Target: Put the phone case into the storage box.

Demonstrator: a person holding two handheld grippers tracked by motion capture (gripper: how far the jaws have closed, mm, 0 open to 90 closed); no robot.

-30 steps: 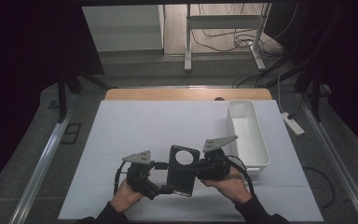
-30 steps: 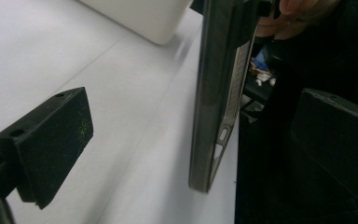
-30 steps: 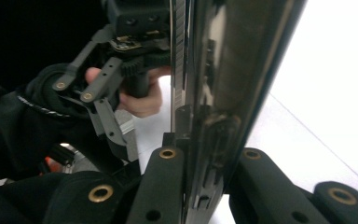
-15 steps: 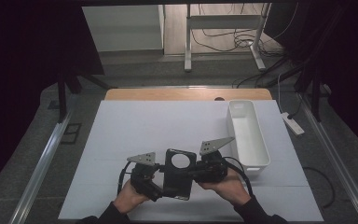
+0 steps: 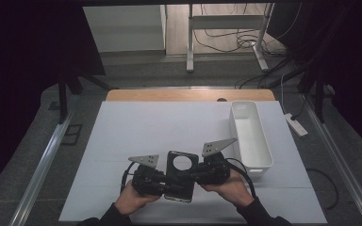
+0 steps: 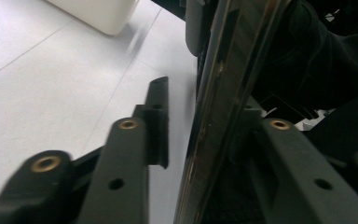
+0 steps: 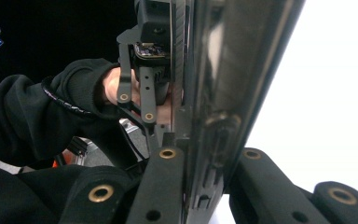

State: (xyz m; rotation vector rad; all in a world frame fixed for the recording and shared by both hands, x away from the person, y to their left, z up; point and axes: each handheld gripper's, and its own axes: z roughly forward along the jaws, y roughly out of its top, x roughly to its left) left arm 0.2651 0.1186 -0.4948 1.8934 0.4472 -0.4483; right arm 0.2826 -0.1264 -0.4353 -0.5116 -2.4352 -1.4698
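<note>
No brand, label or readable writing shows on anything in these views; the count is short: one black flat case [image 5: 179,175] with a round hole near its far end, one white bin [image 5: 250,136], two grippers, two hands.

The black flat case is held above the near middle of the white table [image 5: 136,127], between the two grippers, its long sides running away from the person; the left gripper [image 5: 156,181] takes its left edge and the right gripper [image 5: 202,173] its right edge. In the left gripper view the case's glossy edge [image 6: 223,93] stands on end between the two black jaws, which have just been closing; the right-hand jaw lies against it, while the left-hand jaw stands a little off, so whether both pads press cannot be told. In the right gripper view the jaws are drawn together and clamped on the case's edge [image 7: 223,93], one on each face.

The white bin, long and narrow, stands at the table's right side, just beyond the right gripper, apart from the case.
</note>
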